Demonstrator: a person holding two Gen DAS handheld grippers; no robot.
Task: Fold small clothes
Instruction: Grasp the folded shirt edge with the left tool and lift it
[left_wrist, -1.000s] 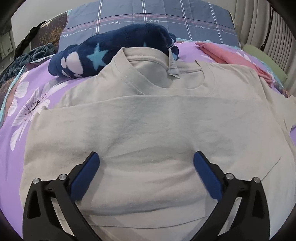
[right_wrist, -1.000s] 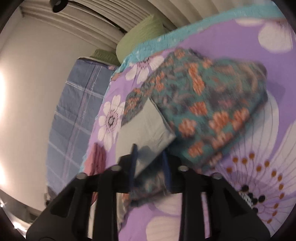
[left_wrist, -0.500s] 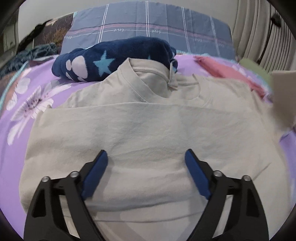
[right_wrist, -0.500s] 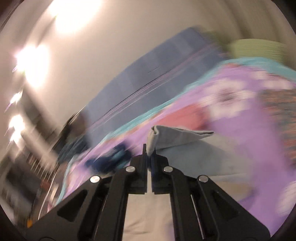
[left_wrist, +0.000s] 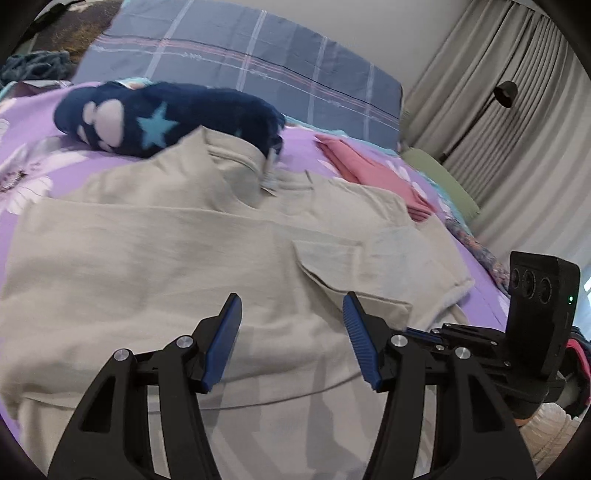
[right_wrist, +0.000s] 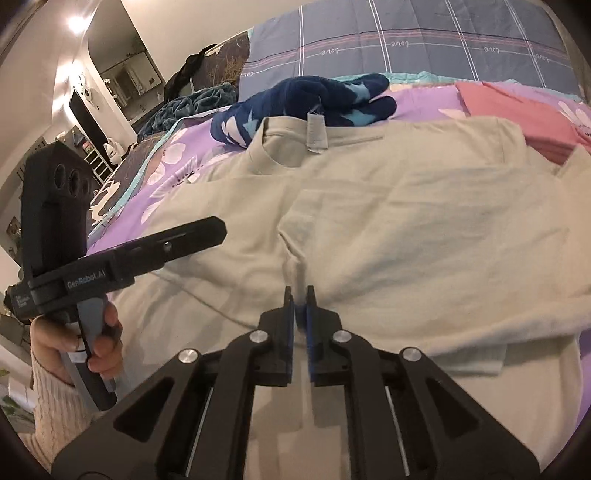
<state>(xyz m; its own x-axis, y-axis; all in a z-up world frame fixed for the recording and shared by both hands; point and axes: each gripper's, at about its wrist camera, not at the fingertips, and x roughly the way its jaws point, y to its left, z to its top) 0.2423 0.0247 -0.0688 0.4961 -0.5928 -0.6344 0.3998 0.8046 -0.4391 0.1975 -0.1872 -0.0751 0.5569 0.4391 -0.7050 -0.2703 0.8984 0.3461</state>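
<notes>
A beige T-shirt (left_wrist: 155, 258) lay flat on the purple bedsheet (left_wrist: 44, 147), collar toward the far side beside a navy plush garment (left_wrist: 159, 114), with a pink garment (left_wrist: 362, 166) at far right and one sleeve folded across onto the shirt's right half. The left gripper (left_wrist: 291, 321) hovered over the near part of the shirt, its jaws having just been closing but standing apart with nothing pressed between them. The right gripper (right_wrist: 300, 295) had its fingers pressed nearly together, pinching a small ridge of the shirt's fabric near the middle.
</notes>
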